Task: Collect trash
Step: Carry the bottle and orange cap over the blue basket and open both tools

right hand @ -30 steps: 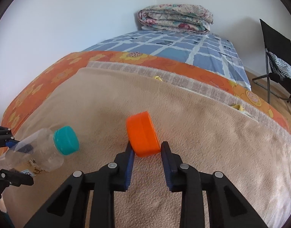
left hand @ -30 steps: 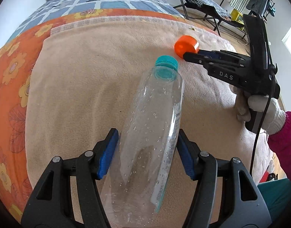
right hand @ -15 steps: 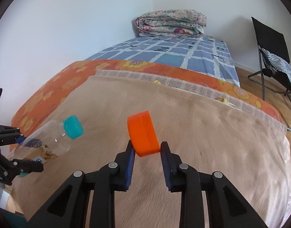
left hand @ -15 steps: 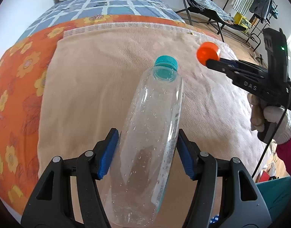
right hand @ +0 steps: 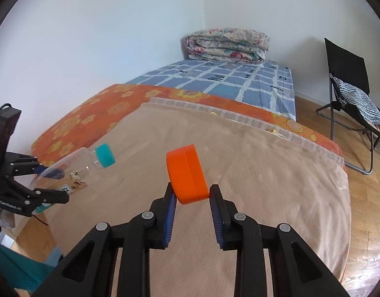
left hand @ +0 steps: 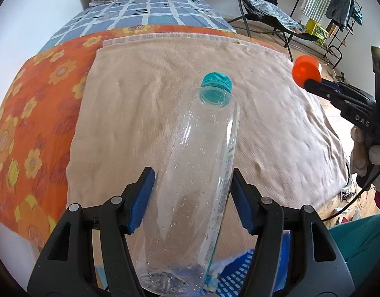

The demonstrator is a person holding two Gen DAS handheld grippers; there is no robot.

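**Both grippers loaded above the bed**

While the left gripper (left hand: pixel 192 198) is clamping its blue pads (left hand: pixel 141 200) around the body of a clear plastic bottle (left hand: pixel 197 173), the bottle is pointing away toward twelve o'clock, its teal cap (left hand: pixel 216 81) hanging over the beige blanket (left hand: pixel 130 113). Droplets are clinging to the inside of the bottle wall, and a label strip is running down its right side, though the print is too small to read.

At two o'clock in the left wrist view, the right gripper (left hand: pixel 311 83) is reaching in from the edge, squeezing an orange lid-like disc (left hand: pixel 306 70) at its tips, with a gloved hand (left hand: pixel 368 156) gripping the handle. From the right wrist view, the right gripper (right hand: pixel 192 198) is pinching that orange disc (right hand: pixel 186 177) by its lower edge, the disc standing on edge and tilted to the left. At nine o'clock there, the left gripper (right hand: pixel 45 183) is holding the bottle (right hand: pixel 73 170) out over the near corner of the blanket (right hand: pixel 264 173).

Beneath the blanket an orange flowered sheet (right hand: pixel 86 121) is showing, then a blue checked sheet (right hand: pixel 227 79) with a folded quilt (right hand: pixel 227 45) at twelve o'clock. A black folding chair (right hand: pixel 348 84) is standing at two o'clock on the wooden floor (right hand: pixel 368 210).
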